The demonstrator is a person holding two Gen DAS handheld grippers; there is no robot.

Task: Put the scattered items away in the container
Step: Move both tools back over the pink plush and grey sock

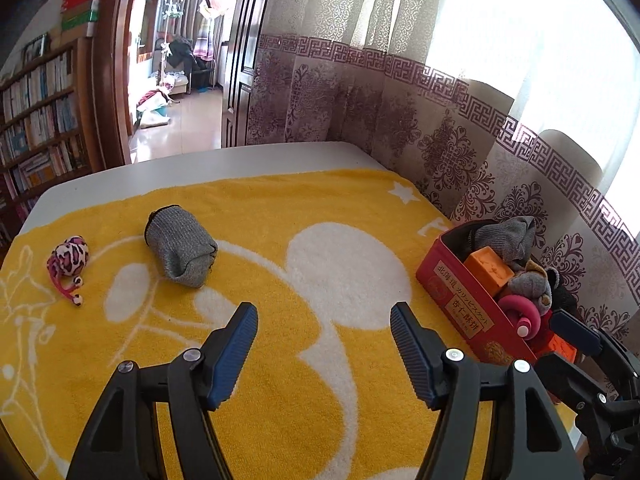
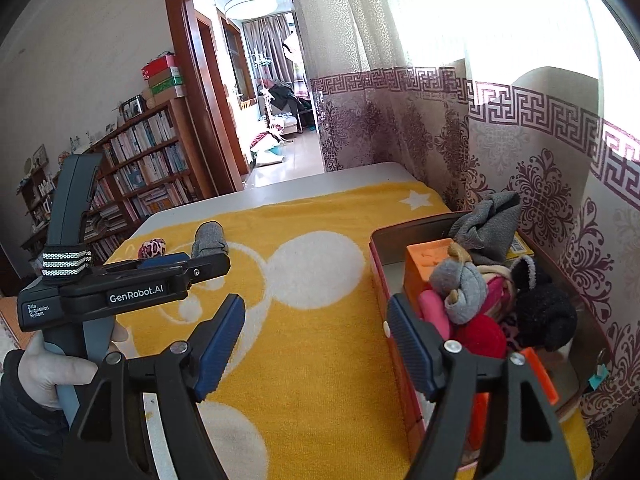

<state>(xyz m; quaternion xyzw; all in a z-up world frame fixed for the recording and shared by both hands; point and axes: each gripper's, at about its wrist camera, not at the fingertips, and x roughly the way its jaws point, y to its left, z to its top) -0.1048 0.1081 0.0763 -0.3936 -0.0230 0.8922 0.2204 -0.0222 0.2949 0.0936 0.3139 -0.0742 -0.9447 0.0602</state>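
A rolled grey sock (image 1: 180, 246) and a pink leopard-print hair tie (image 1: 68, 260) lie on the yellow towel (image 1: 280, 360) at the left. The sock (image 2: 209, 240) and the hair tie (image 2: 152, 248) also show far off in the right wrist view. A red tin box (image 1: 460, 304) at the right holds an orange block (image 1: 490, 270), grey socks, a pink ring and dark items. My left gripper (image 1: 324, 356) is open and empty above the towel, short of the sock. My right gripper (image 2: 316, 348) is open and empty at the box's near left wall (image 2: 384, 276).
The towel covers a white table (image 1: 200, 160) with a patterned curtain (image 1: 440, 128) along its right side. A bookshelf (image 2: 140, 176) and an open doorway (image 2: 260, 80) lie beyond the far edge. The left gripper's body (image 2: 120, 284) crosses the right wrist view at the left.
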